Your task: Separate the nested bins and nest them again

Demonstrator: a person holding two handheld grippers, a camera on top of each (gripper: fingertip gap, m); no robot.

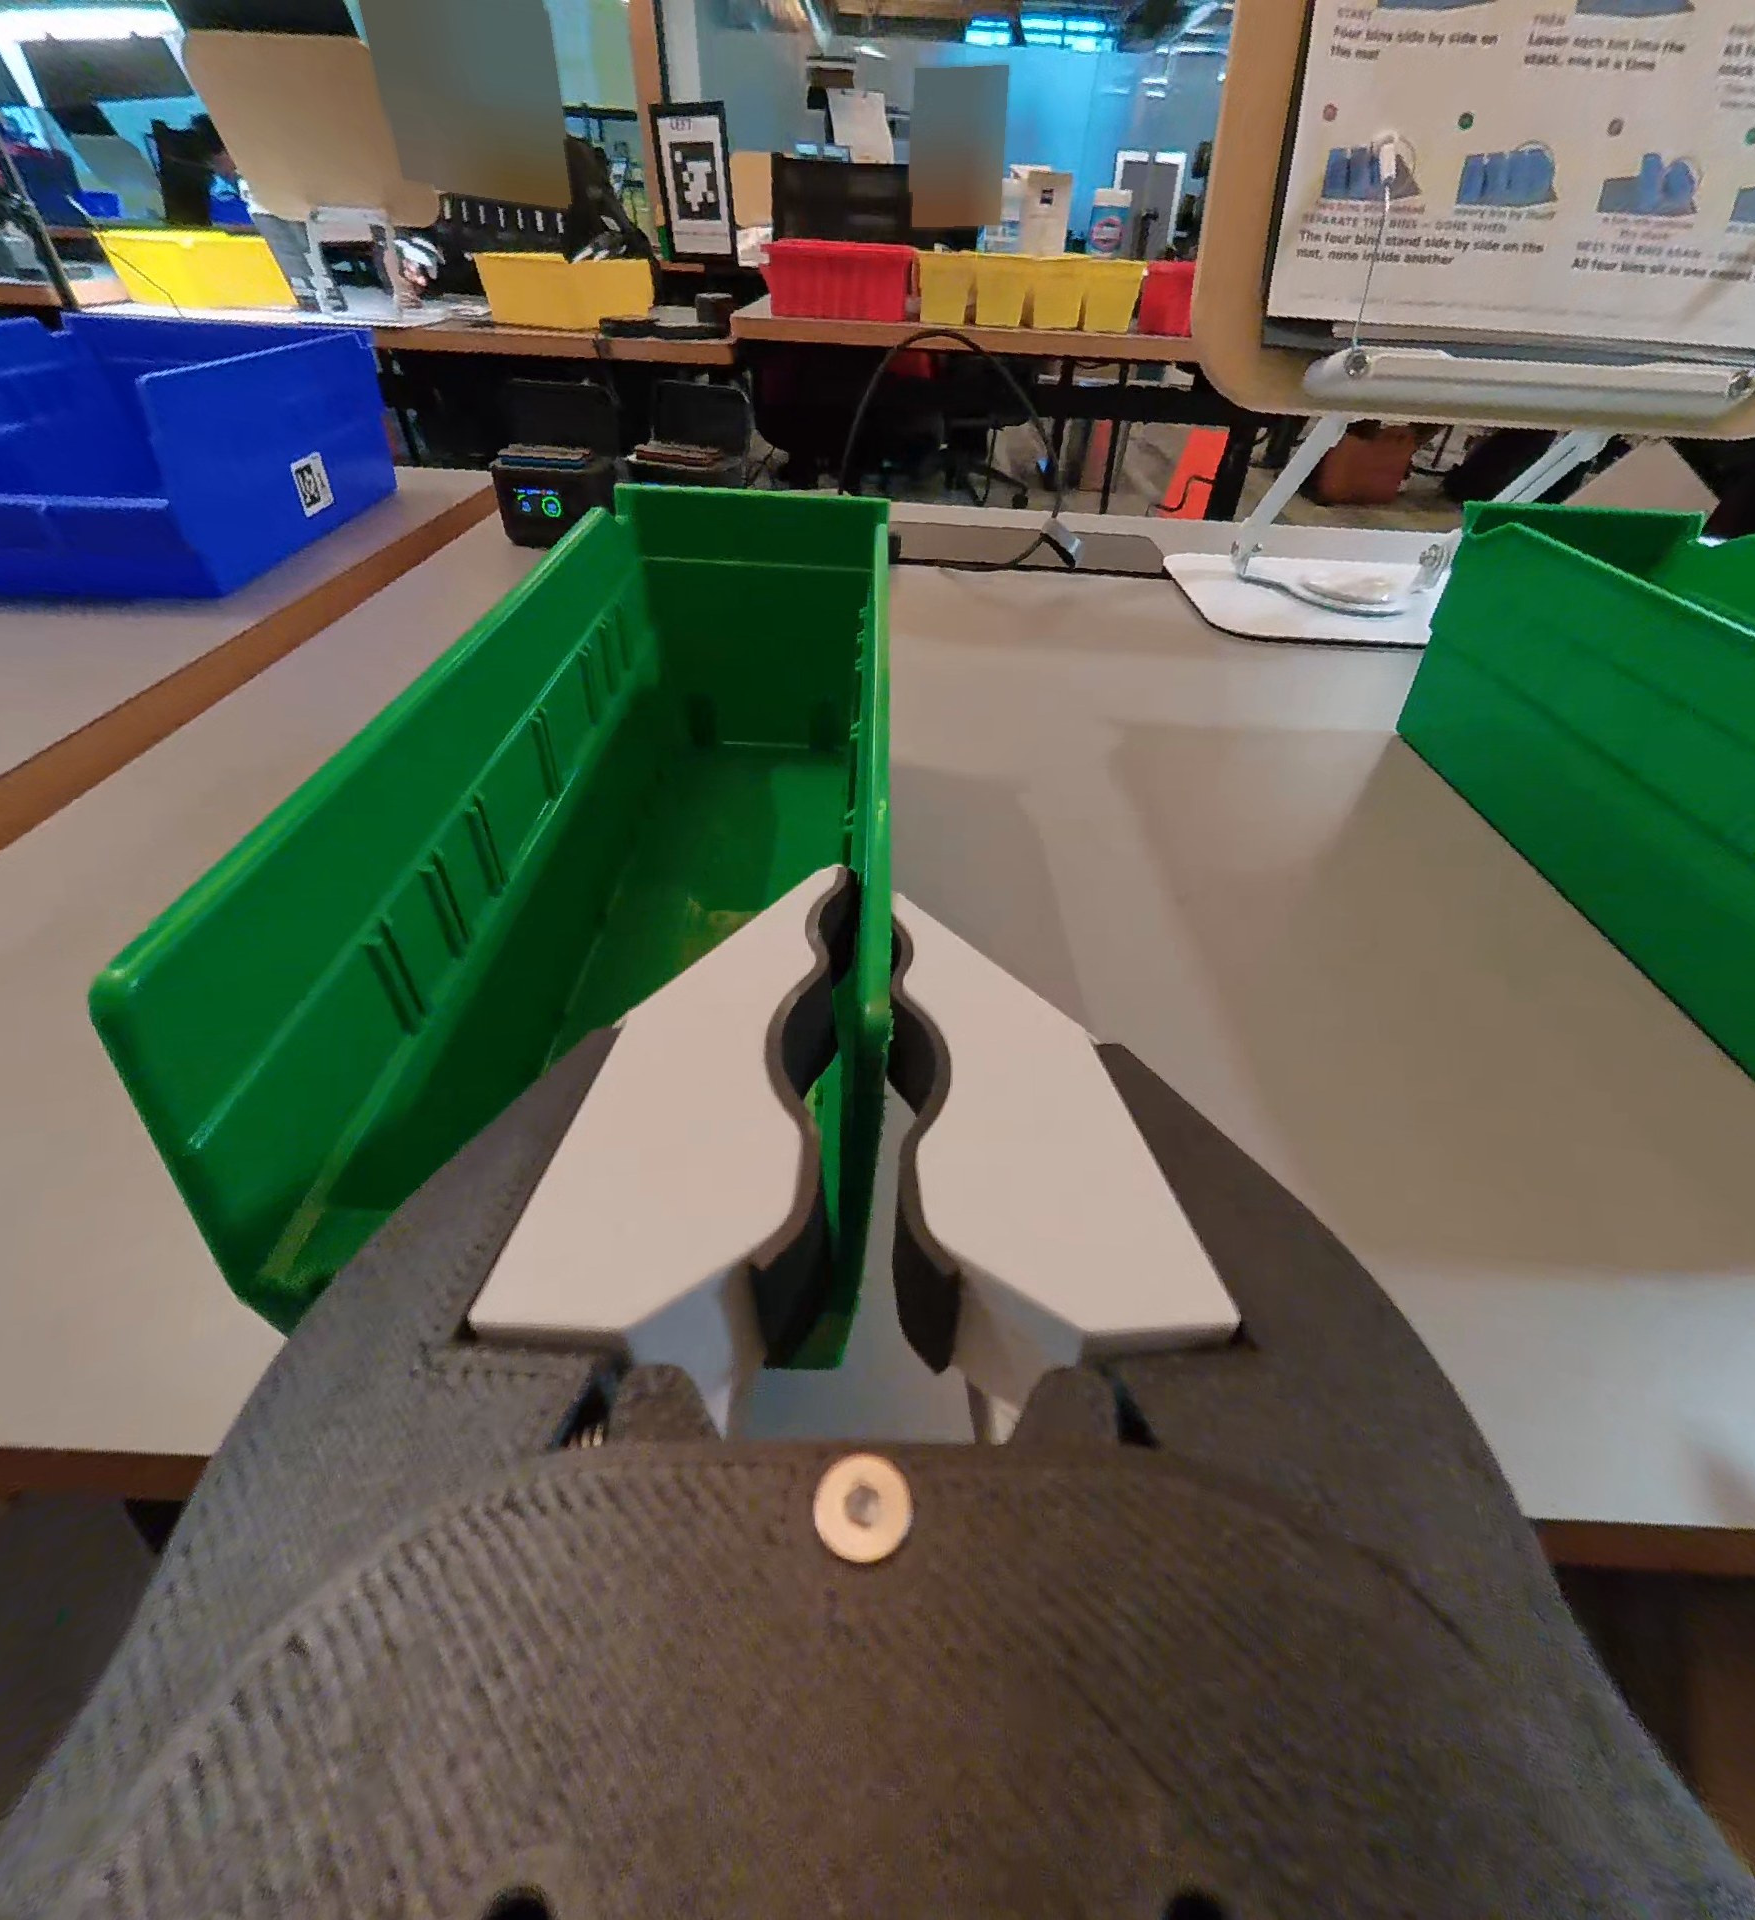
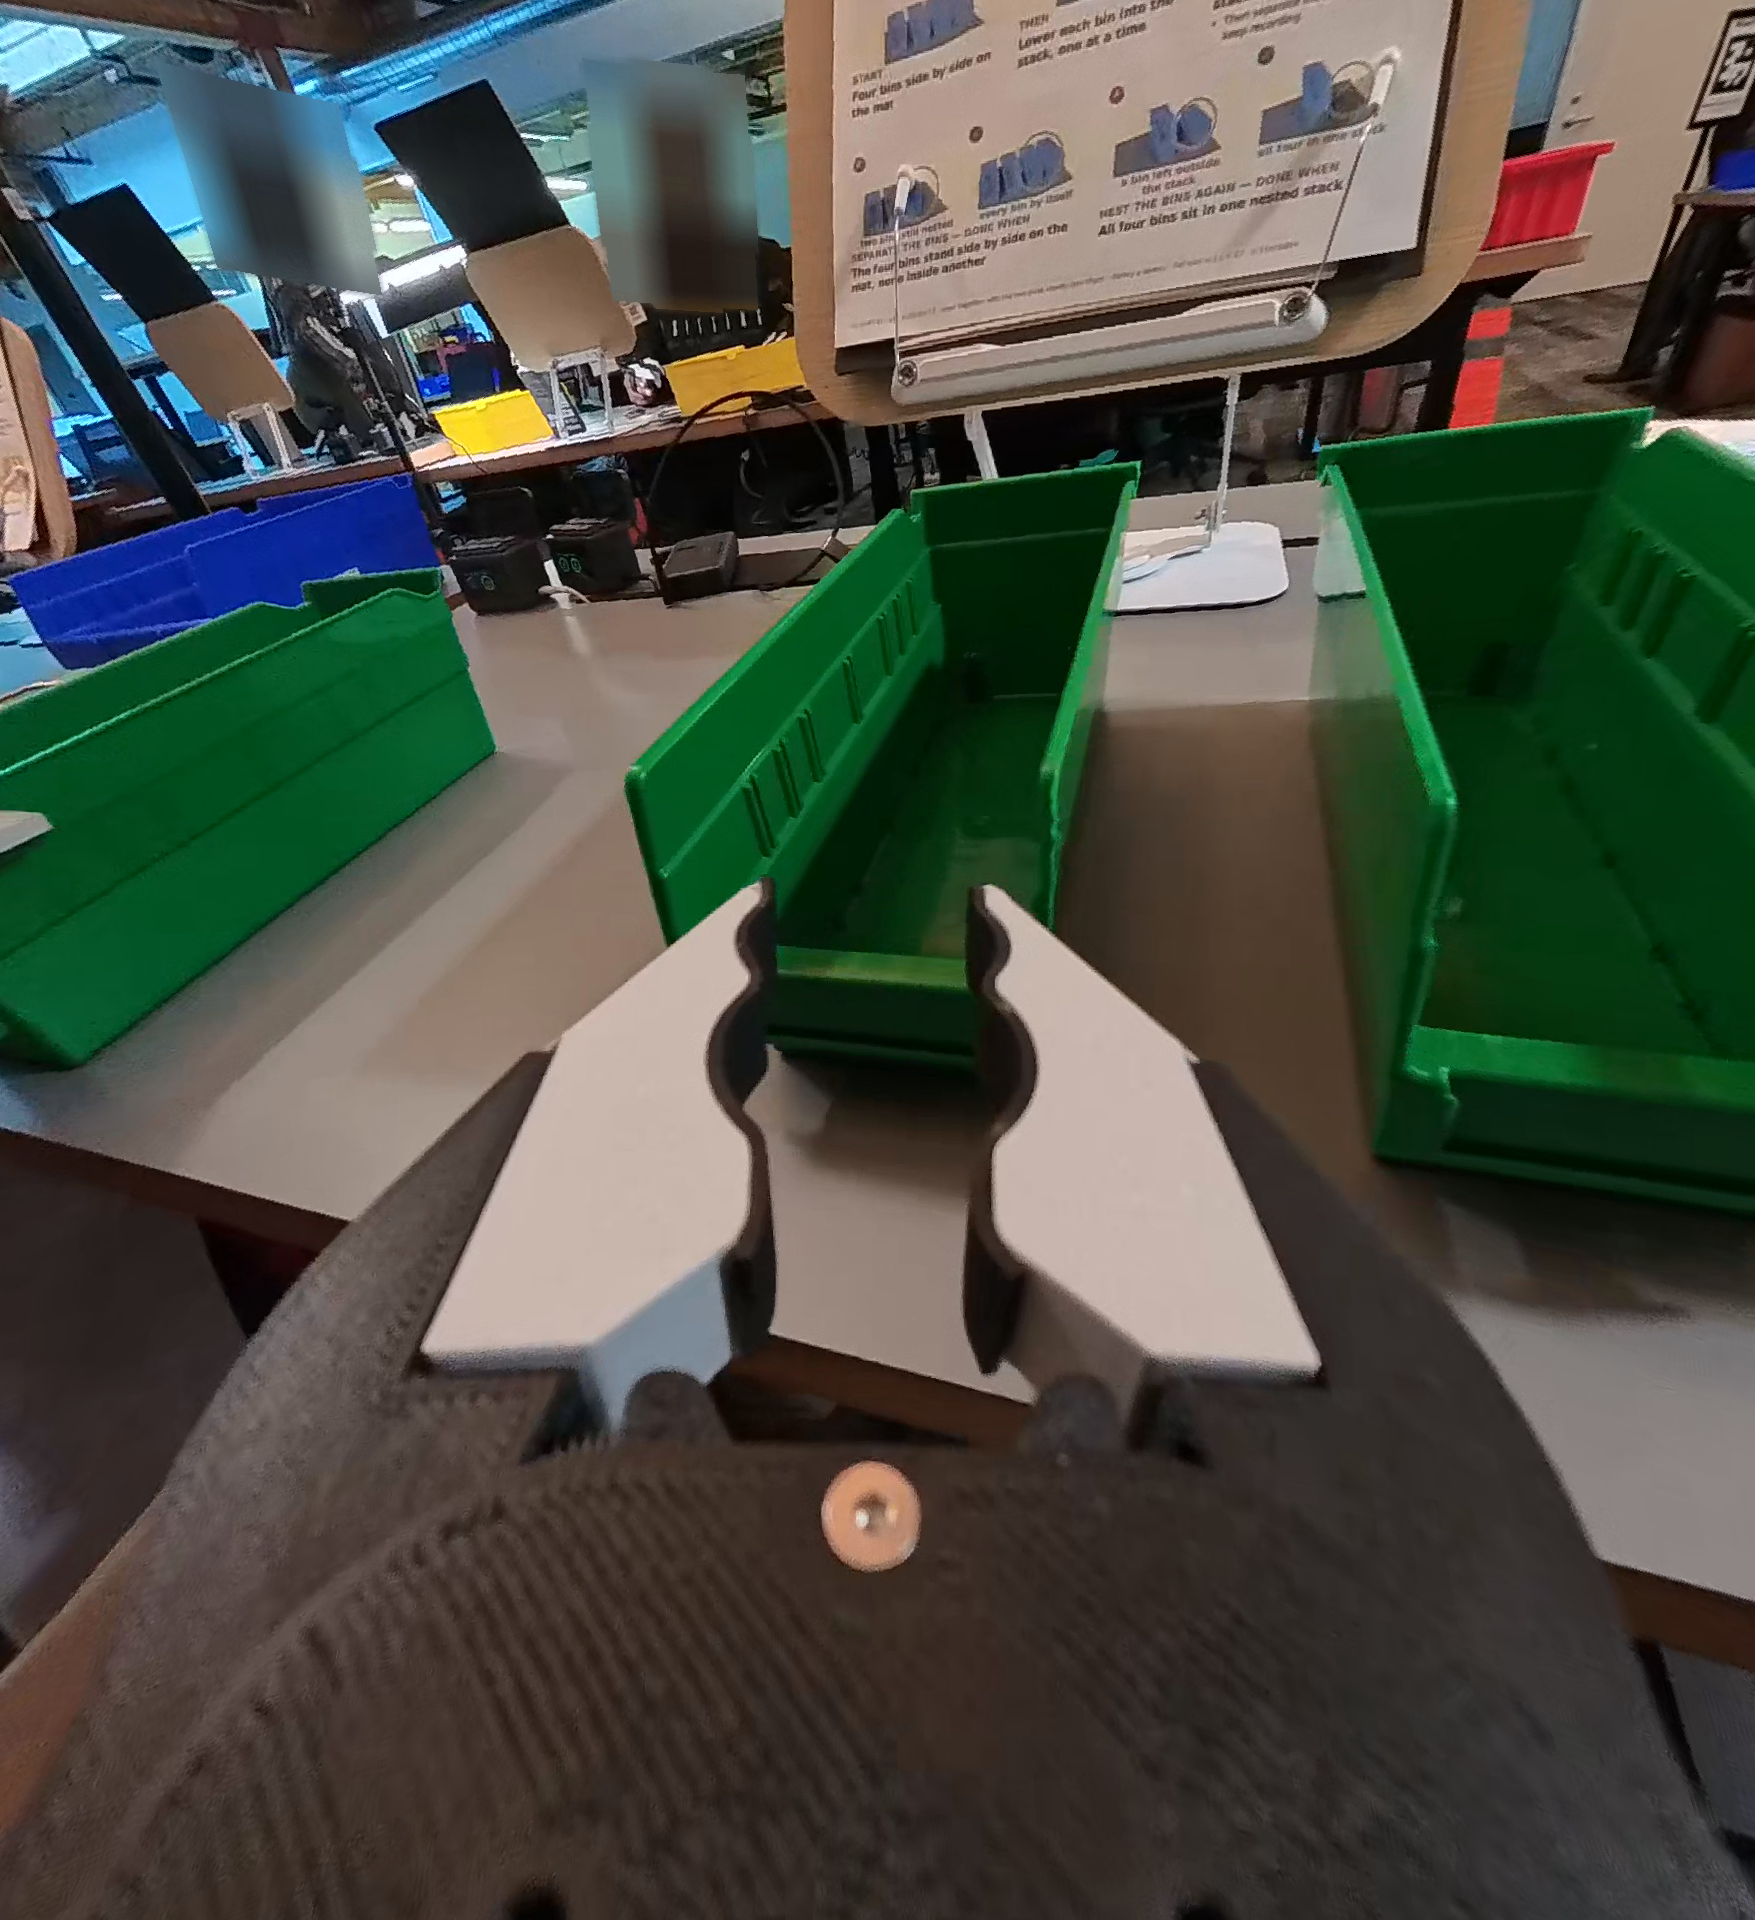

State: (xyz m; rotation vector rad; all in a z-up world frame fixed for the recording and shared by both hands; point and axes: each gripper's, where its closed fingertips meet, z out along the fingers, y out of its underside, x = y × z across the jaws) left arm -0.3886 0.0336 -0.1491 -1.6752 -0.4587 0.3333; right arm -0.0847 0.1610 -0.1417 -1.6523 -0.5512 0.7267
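Two views look out along handheld grippers over a grey bench [image 2: 561,883] carrying green plastic bins. In the left wrist view, the left gripper [image 1: 865,914] is pinching the right side wall of a long green bin [image 1: 499,914], one finger inside the wall and one outside, the bin's length running away from the camera. It looks slightly tipped, though whether it is lifted clear of the bench cannot be told. In the right wrist view, the right gripper [image 2: 873,914] is spread and holds nothing, hovering just before the near end of a middle bin [image 2: 914,769]. To its right sits a wider-looking pair of bins [image 2: 1538,790], apparently one inside another. At the left edge is the bin held by the left gripper. An instruction board on a stand [image 2: 1122,177] rises behind. Judging by this layout, the held bin is being placed or carried. To do it well, keep the pinch low and firm on the wall, hold the bin level, and line its long sides up with its target before lowering. The free gripper could steady the receiving bin.
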